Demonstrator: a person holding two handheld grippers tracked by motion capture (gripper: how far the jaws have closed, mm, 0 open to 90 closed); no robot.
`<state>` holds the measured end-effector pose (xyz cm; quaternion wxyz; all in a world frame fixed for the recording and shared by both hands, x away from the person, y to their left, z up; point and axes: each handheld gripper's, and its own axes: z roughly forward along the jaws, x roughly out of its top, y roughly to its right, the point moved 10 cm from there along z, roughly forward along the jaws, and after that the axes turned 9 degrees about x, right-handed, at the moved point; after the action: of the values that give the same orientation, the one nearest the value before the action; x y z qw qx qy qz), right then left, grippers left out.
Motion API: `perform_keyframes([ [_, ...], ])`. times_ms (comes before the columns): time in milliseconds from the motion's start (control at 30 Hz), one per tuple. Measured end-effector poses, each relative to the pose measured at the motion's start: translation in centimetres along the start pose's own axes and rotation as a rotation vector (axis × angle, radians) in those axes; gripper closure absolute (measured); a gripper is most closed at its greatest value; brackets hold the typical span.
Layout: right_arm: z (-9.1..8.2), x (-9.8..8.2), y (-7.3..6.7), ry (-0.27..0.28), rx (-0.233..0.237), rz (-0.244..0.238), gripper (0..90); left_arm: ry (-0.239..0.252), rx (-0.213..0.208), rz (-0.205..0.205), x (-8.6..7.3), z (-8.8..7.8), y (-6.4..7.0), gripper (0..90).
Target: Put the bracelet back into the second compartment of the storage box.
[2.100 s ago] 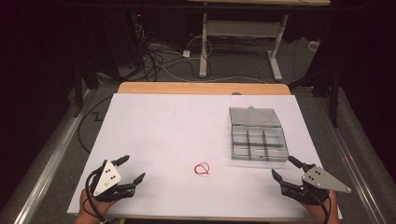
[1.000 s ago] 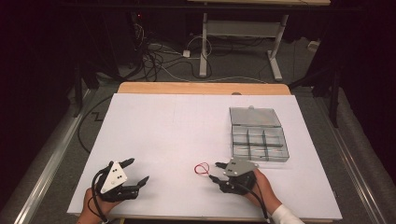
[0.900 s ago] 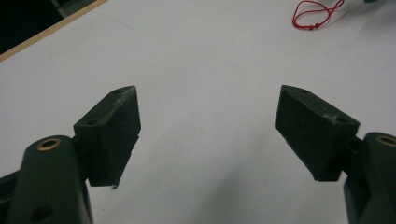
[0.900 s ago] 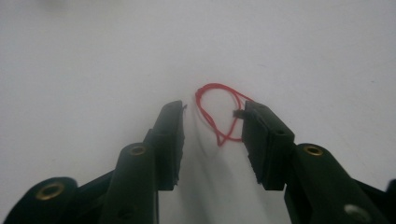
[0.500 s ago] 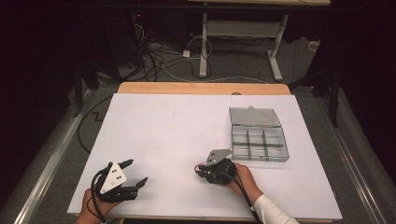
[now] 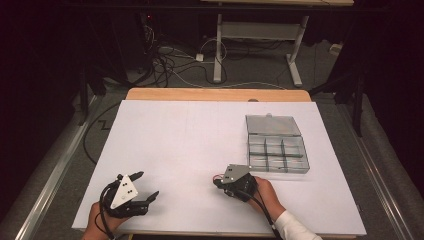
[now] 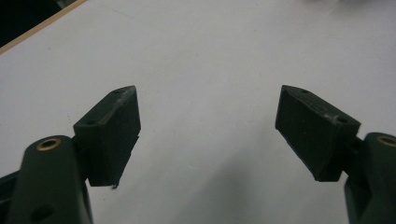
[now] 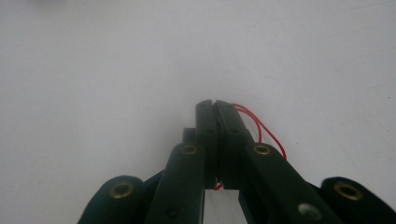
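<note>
White bench is seen from the high view, with the left tongs spread apart and the right tongs near a compartment box behind them. Nothing is held between the parted left tongs in their own view. A red rubber band is pinched by the right tongs.

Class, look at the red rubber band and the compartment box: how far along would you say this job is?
Done: the right gripper has shut on the red rubber band, whose loop sticks out beside its jaws. In hand: a lift, probably. Left: likely carrying it to the open compartment box, whose cells look empty. The left gripper sits open and idle on the white table.
</note>
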<state>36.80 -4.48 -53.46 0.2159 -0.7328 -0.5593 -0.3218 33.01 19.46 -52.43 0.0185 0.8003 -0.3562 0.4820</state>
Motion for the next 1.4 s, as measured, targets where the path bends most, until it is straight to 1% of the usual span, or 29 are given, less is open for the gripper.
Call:
perform_keyframes([
  [233,-0.7,0.2,0.1,0.013,-0.013,-0.012,89.9,-0.003,-0.001,0.003,0.0,0.2,0.0,20.9],
  [300,-1.0,0.3,0.2,0.018,-0.020,-0.006,89.9,0.000,0.001,0.005,0.0,0.2,0.0,20.9],
  [367,-1.2,0.4,0.1,0.023,-0.014,-0.011,89.9,-0.002,0.001,0.009,0.0,0.1,0.0,20.9],
  [400,-1.4,0.5,0.0,0.023,-0.020,-0.021,89.9,-0.002,0.003,0.010,0.0,0.1,0.0,20.9],
  [533,-2.3,1.0,-0.1,0.037,-0.030,-0.037,89.8,-0.001,0.000,0.007,0.0,0.1,0.0,20.9],
  [600,-2.7,1.2,0.0,0.047,-0.036,-0.032,89.8,0.000,-0.003,0.004,0.0,0.1,0.1,20.9],
  [700,-3.5,1.2,0.2,0.052,-0.045,-0.045,89.8,0.015,-0.013,0.010,0.1,0.1,0.2,20.9],
  [800,-4.4,1.2,0.5,0.064,-0.058,-0.038,89.9,0.010,-0.009,0.017,0.1,0.1,0.2,20.9],
  [900,-5.2,1.1,0.8,0.073,-0.070,-0.031,89.9,0.013,-0.008,0.014,0.1,0.1,0.2,20.9],
  [1000,-6.0,1.0,1.2,0.083,-0.086,-0.030,89.9,0.015,-0.004,0.015,0.1,0.0,0.1,20.9],
  [1067,-6.6,0.9,1.5,0.091,-0.100,-0.021,89.9,0.015,-0.003,0.019,0.1,-0.1,0.1,21.0],
  [1167,-7.4,0.8,2.0,0.101,-0.118,-0.010,89.8,0.017,-0.002,0.011,0.1,-0.1,0.0,21.2],
  [1400,-9.7,0.1,3.6,0.123,-0.169,0.025,89.8,0.014,0.000,0.012,0.1,-0.1,0.0,21.0],
])
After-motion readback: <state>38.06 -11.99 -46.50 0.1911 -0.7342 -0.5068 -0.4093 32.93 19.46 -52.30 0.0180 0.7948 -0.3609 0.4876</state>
